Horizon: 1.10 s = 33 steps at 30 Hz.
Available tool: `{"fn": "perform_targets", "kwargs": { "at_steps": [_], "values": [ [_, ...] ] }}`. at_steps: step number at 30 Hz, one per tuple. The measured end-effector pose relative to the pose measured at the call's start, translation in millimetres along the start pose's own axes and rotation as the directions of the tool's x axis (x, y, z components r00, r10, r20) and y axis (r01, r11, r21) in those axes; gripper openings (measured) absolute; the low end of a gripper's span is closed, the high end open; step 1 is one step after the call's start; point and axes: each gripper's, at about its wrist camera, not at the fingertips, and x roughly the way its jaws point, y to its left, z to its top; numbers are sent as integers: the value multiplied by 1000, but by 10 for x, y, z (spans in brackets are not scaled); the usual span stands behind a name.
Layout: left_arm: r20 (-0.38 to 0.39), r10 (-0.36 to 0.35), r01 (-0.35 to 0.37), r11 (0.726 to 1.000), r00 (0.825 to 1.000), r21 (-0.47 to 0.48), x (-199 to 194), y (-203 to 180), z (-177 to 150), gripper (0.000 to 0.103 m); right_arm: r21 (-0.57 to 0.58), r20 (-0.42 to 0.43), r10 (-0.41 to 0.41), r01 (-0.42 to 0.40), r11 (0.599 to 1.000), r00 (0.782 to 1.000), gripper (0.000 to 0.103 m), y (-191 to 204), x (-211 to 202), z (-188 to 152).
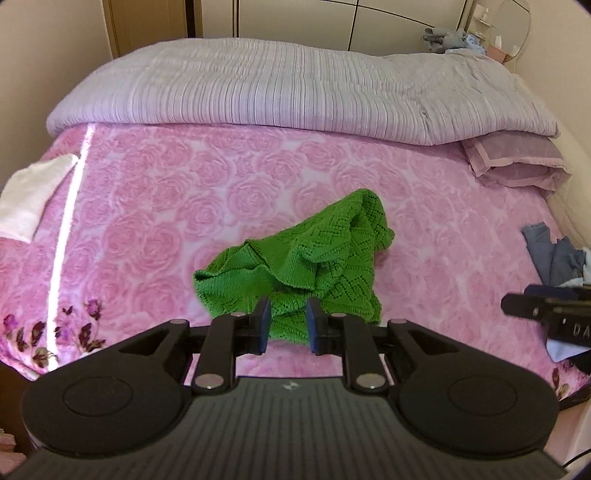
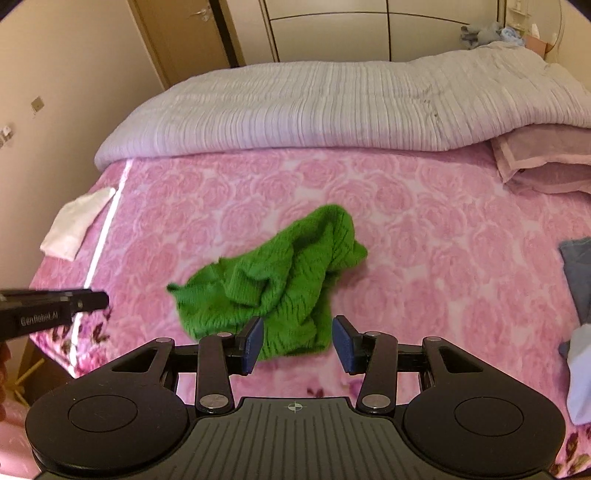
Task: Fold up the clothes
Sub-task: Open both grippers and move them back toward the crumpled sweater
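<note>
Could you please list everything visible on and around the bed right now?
Knit garment: one, green, crumpled mid-bed.
Bedspread: one, pink rose print, covering the bed.
Quilt: one, lilac, ribbed, folded along the far side.
Pillow: one, mauve, far right under the quilt.
White cloth: one, folded, left edge.
Blue clothes: a pile, count unclear, right edge.
Wardrobe: cream, behind the bed.
Left gripper: black with blue pads, open around the garment's near edge.
Right gripper: same, open, at the garment's near edge.
</note>
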Motion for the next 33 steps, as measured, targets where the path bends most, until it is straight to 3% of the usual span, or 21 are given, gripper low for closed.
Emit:
{"fn": "perform_targets", "kwargs": {
  "at_steps": [19, 33],
  "values": [
    [0, 60, -60, 998, 998, 4, -836, -579, -1319, 24, 23, -34, 41, -40, 999, 999, 45, -128, -718, -1254],
    [35, 108, -108, 994, 994, -9, -1124, -489, -1581, 28, 9, -43, 51, -51, 999, 998, 45, 27, -832, -1478]
  ]
}}
